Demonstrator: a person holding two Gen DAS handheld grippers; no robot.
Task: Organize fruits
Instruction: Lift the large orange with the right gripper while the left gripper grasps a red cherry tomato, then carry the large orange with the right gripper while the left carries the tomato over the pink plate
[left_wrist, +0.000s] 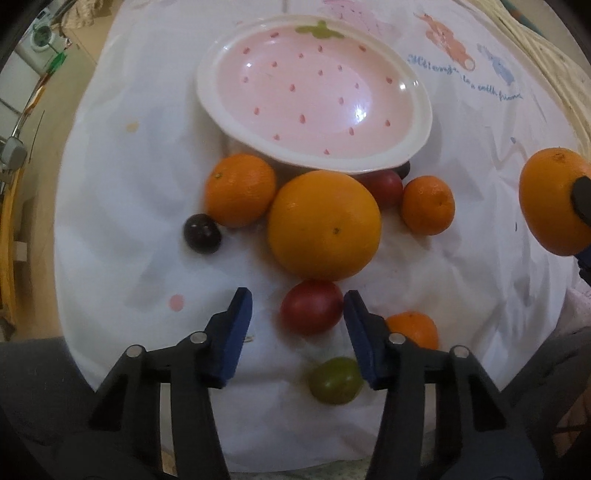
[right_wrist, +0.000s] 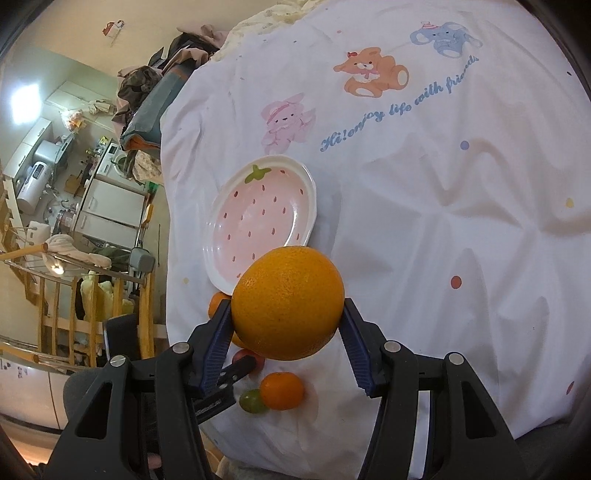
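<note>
My left gripper (left_wrist: 297, 299) points down at the white cloth, its blue pads either side of a red tomato (left_wrist: 312, 307). The right pad is at the tomato's edge and the left pad stands clear of it, so the gripper is open. Just beyond lie a large orange (left_wrist: 324, 225), a smaller orange (left_wrist: 240, 189), a mandarin (left_wrist: 427, 205) and the pink strawberry plate (left_wrist: 221, 107), which holds nothing. My right gripper (right_wrist: 286, 310) is shut on another large orange (right_wrist: 288, 295), held above the cloth near the plate's (right_wrist: 312, 192) near rim.
A dark round fruit (left_wrist: 202, 233), a second red tomato (left_wrist: 384, 187), a green tomato (left_wrist: 335, 380) and a mandarin (left_wrist: 413, 326) behind my left gripper's right finger also lie on the cloth. The cloth's edge drops off at the left, with wooden rails and household clutter (right_wrist: 92, 206) beyond.
</note>
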